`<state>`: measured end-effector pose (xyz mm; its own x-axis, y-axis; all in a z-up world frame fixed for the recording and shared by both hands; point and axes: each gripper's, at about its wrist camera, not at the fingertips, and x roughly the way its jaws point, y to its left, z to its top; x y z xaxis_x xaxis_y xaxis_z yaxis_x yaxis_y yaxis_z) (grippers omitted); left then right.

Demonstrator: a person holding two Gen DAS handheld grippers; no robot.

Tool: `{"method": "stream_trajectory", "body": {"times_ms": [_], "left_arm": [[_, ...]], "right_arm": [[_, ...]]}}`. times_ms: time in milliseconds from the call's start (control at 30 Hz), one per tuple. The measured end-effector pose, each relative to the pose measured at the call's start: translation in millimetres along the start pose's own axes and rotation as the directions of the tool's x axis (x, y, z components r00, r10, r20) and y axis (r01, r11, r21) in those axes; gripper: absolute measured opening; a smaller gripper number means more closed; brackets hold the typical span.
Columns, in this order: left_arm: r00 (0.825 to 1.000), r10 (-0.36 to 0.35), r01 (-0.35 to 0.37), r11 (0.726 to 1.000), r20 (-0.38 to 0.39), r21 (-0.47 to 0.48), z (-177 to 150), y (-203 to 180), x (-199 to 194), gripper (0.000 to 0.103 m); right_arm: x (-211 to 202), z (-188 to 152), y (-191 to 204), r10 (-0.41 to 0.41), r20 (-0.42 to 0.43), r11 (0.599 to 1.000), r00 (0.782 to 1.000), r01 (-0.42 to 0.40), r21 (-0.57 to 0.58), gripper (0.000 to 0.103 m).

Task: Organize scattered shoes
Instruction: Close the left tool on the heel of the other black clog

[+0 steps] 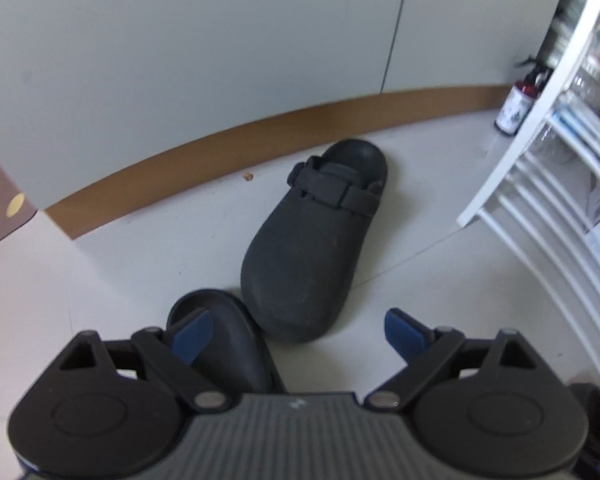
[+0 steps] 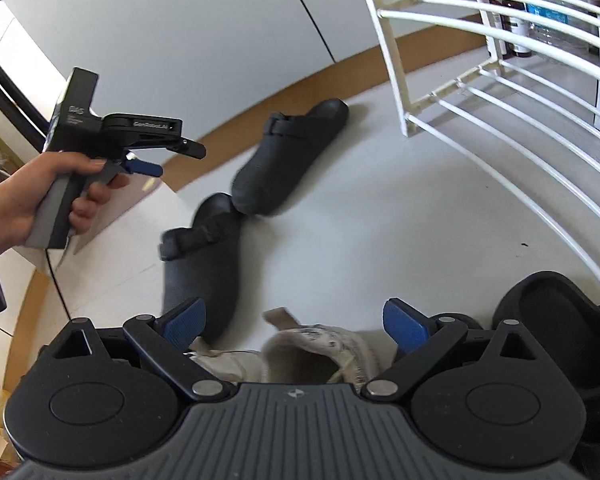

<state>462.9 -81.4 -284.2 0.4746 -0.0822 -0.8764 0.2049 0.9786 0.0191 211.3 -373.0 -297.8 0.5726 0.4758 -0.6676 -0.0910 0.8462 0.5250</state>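
2 black clogs (image 1: 312, 248) lie toe to toe on the floor (image 1: 140, 264) near the skirting, beside the white rack (image 1: 540, 184). This looks like the approach step: the left gripper (image 1: 300, 336) hangs over the nearer clog (image 1: 224, 340), fingers wide and empty; next it must straddle that shoe. The right gripper (image 2: 296, 324) is wide too, holding nothing, a beige shoe (image 2: 312, 352) below it.

Beige shoe (image 2: 312, 354) — half-hidden under tool (image 2: 296, 326)
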Motion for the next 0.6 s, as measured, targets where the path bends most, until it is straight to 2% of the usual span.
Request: {"method": "stream_trajectory", "body": {"times_ms": [200,400,600], "left_arm": [[0.999,-0.042,0.042,0.997,-0.006,0.059,23.4,-1.5,34.1,0.099],[0.998,-0.054,0.056,0.989,-0.019,0.136,47.7,-16.6,62.8,0.102],[0.996,-0.085,0.088,0.983,-0.029,0.163,75.4,-30.9,84.7,0.103]], "right_arm": [[17.1,6.5,-6.6,0.005,-0.001,1.000,1.000,-0.005,0.031,0.098],[35.0,15.5,-11.5,0.007,-0.014,0.999,1.000,-0.007,0.034,0.098],[48.5,22.6,-22.1,-0.013,-0.012,0.998,1.000,0.013,0.061,0.098]]}}
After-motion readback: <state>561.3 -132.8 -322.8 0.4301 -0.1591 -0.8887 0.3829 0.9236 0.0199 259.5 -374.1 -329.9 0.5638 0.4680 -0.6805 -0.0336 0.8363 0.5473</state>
